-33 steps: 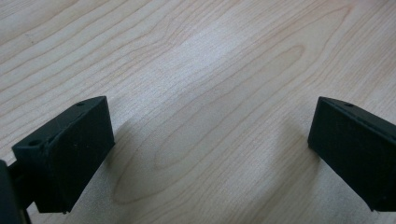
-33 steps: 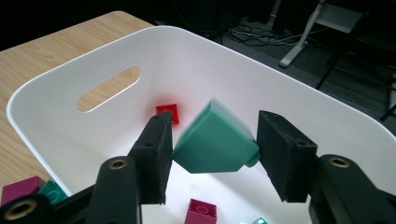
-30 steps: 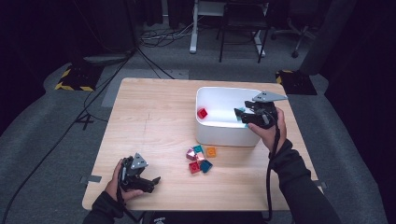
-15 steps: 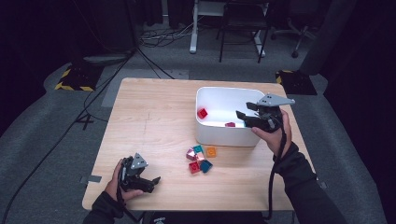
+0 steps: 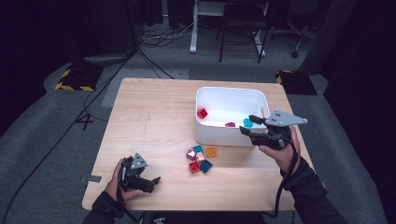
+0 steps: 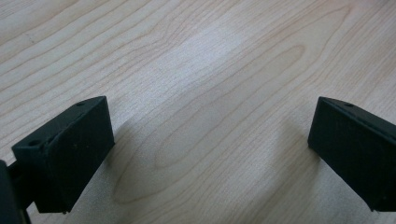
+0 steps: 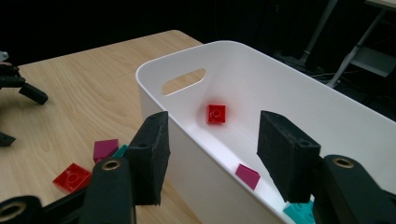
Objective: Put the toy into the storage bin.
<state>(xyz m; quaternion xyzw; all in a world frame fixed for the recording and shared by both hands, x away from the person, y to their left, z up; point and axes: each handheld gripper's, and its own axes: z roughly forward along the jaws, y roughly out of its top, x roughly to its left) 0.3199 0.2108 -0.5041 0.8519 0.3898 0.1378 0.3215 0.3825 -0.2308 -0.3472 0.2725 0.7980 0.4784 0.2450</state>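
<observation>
Change at the bin: a second ago the white bin point(image 5: 231, 98) showed a single red block point(image 5: 202, 113). Half a second ago a magenta block point(image 5: 229, 124) lay on its floor. Now a teal block point(image 5: 247, 122) lies beside the magenta one, by the near wall.
Right tool: the right tool point(image 5: 251, 125) has drawn back toward the bin's near right corner. Its jaws stand apart with nothing between them; in the right gripper view they straddle the bin's near wall point(image 7: 196, 154) without pressing on it.
Meaning for the work: the drop looks finished and the hand free to go for another piece; this is a judgement from the empty jaws.
Bin contents: three blocks, red toward the far left, magenta and teal close together near the front right.
Blocks left on the table: a small cluster point(image 5: 200, 158) lies just in front of the bin on the table point(image 5: 149, 121), apart from its wall: pink, teal, orange, red and a darker teal.
Left tool: the left tool point(image 5: 152, 182) rests low at the near left corner, jaws wide apart over bare wood, well apart from the cluster, as it was a second ago.
</observation>
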